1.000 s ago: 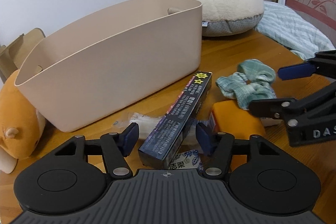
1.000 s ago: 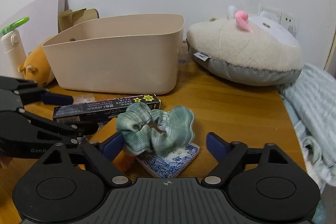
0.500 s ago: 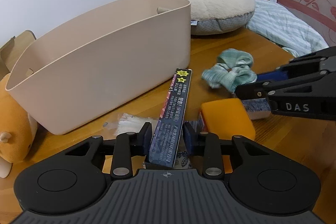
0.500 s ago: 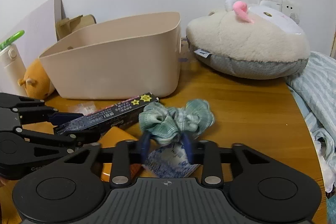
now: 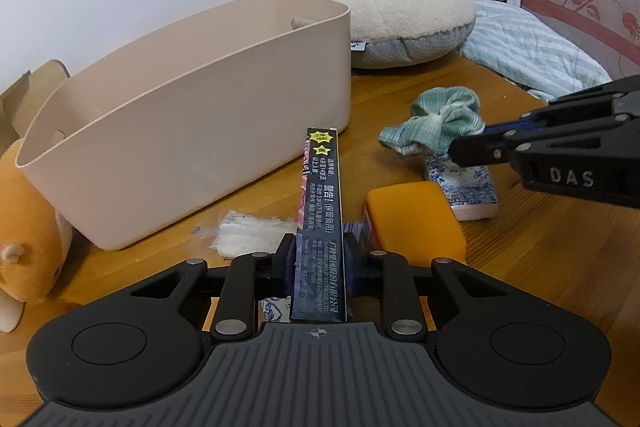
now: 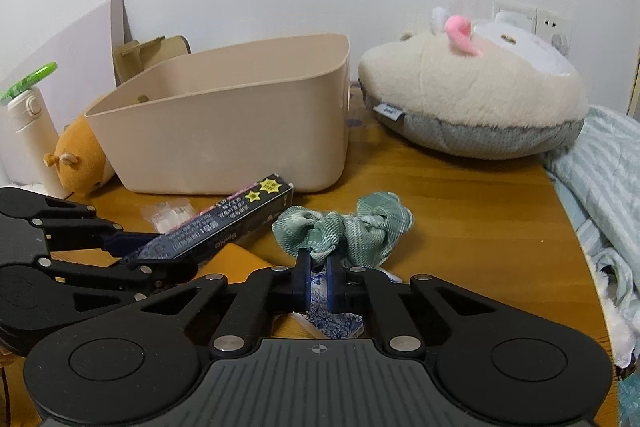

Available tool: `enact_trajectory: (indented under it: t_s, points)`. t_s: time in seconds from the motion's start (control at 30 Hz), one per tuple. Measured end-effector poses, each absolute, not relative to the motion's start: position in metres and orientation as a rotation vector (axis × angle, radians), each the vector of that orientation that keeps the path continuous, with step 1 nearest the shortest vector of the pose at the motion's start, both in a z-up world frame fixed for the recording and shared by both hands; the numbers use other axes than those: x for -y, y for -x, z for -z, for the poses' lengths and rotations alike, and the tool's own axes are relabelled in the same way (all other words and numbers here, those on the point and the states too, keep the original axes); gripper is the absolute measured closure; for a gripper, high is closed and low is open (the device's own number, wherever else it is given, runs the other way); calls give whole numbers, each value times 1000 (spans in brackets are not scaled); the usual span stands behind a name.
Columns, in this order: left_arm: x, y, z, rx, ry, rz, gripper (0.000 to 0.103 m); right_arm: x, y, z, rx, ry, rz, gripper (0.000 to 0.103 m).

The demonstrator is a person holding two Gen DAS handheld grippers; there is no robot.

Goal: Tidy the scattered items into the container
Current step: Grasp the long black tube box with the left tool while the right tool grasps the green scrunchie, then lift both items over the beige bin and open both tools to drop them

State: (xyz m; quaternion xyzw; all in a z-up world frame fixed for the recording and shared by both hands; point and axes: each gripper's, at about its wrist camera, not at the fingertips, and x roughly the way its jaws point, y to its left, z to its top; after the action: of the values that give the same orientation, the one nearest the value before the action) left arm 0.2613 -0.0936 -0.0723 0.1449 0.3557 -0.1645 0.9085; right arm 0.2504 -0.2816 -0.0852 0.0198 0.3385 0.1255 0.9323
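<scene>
My left gripper (image 5: 319, 259) is shut on a long black box (image 5: 322, 211) that points away toward the beige container (image 5: 200, 131). In the right wrist view the same black box (image 6: 224, 227) tilts up from the table in the left gripper (image 6: 132, 251). My right gripper (image 6: 319, 279) is shut on the near edge of a green scrunchie (image 6: 348, 227), seen from the side as the scrunchie (image 5: 436, 123) in the right gripper (image 5: 472, 143). The beige container (image 6: 240, 131) stands open-topped behind both.
An orange block (image 5: 412, 219), a blue-patterned tissue pack (image 5: 468, 191) and a clear packet (image 5: 252, 231) lie on the wooden table (image 6: 480, 211). An orange plush (image 6: 80, 159), a white bottle (image 6: 32, 131), a big cream plush (image 6: 472, 103) and striped bedding (image 6: 600, 163) ring the area.
Both grippers closed: the left one onto the black box, which now points straight ahead and is lifted at its near end; the right one onto the scrunchie, bunching it.
</scene>
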Motion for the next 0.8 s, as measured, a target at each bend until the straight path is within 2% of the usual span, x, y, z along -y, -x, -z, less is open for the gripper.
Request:
enact_trajectory:
  t_s: [0.4, 0.8]
  points:
    - [84, -234, 51, -673, -288, 338, 79, 276, -227, 60, -625, -15, -251, 97]
    - [71, -205, 2, -536, -279, 325, 79, 261, -206, 16, -525, 27, -254, 97]
